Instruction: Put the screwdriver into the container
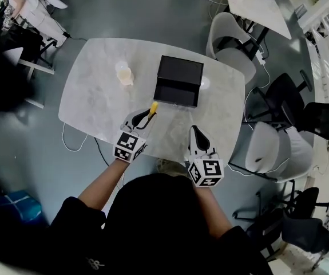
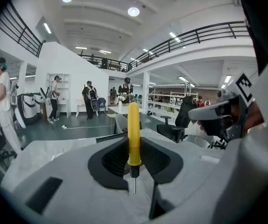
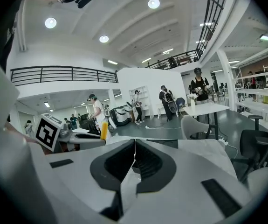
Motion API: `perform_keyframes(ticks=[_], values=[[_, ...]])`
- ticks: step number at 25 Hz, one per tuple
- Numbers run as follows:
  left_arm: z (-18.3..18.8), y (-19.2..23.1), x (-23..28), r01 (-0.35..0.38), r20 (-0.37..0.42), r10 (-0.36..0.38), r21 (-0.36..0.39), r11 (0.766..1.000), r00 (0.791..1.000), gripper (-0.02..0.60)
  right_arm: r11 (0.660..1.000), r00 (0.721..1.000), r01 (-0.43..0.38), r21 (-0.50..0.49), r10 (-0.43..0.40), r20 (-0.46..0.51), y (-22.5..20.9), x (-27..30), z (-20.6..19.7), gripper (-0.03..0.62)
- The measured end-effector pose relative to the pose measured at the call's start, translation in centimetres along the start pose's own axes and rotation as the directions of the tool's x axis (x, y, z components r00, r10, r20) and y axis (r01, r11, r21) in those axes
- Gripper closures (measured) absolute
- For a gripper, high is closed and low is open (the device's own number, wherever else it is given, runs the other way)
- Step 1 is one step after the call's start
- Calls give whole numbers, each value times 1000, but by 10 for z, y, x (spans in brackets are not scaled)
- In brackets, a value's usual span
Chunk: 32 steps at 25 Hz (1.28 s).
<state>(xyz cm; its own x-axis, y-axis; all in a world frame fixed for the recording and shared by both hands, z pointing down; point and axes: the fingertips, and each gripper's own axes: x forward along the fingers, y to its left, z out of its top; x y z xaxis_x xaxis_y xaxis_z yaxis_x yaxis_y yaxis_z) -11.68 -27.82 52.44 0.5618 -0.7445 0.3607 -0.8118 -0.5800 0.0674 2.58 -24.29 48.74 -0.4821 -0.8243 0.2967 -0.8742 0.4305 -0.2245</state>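
- Tabletop [image 1: 95,105]: pale, marbled, with rounded corners. It carries the container and a cup, which stand well apart.
- Container [image 1: 178,80]: a black box, far of centre and slightly right. Its near part looks open, though the head view does not show how deep it is.
- Left gripper [image 1: 146,117]: held over the near edge of the tabletop and pointing far. The jaws are clamped on the screwdriver, with the dark pads bearing on the lower end of its handle.
- Right gripper [image 1: 195,132]: held near and right of the left one. The jaws are together with nothing between them.
- Cup [image 1: 124,73]: translucent, standing left of the container and clear of the likely path.
- Screwdriver [image 2: 133,133]: carried in the left jaws above the tabletop, just on the near side of the container. The yellow handle projects away from the gripper toward the container. The dark collar and thin metal shaft point back toward the gripper body.
- Handling, as judged:
  - The tool is small, light and rigid, and unlikely to be harmed by a short drop.
  - The handle is smooth and round, so it may pivot or slip between the pads if swung quickly.
  - The present hold on the handle by the collar looks sound; the thin shaft would give a poorer hold.
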Motion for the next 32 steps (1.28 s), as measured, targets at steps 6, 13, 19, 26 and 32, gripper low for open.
perform_keyframes(ticks=[6, 13, 19, 26, 32], values=[[-14, 25, 77, 27, -115, -18, 72, 997, 993, 497, 999, 999, -33, 3, 33, -5, -32, 34, 10, 582], [-29, 35, 150, 71, -200, -43, 132, 989, 979, 497, 998, 998, -57, -6, 57, -19, -67, 64, 15, 582], [-56, 33, 191, 172, -267, -92, 295, 940, 959, 497, 999, 998, -54, -6, 54, -40, -79, 77, 10, 582], [-94, 39, 230, 244, -377, -121, 297, 923, 918, 497, 999, 999, -9, 44, 11, -49, -105, 94, 7, 582], [-114, 33, 255, 300, -444, -144, 304, 904, 885, 497, 998, 998, 18, 65, -13, -68, -129, 105, 5, 582]])
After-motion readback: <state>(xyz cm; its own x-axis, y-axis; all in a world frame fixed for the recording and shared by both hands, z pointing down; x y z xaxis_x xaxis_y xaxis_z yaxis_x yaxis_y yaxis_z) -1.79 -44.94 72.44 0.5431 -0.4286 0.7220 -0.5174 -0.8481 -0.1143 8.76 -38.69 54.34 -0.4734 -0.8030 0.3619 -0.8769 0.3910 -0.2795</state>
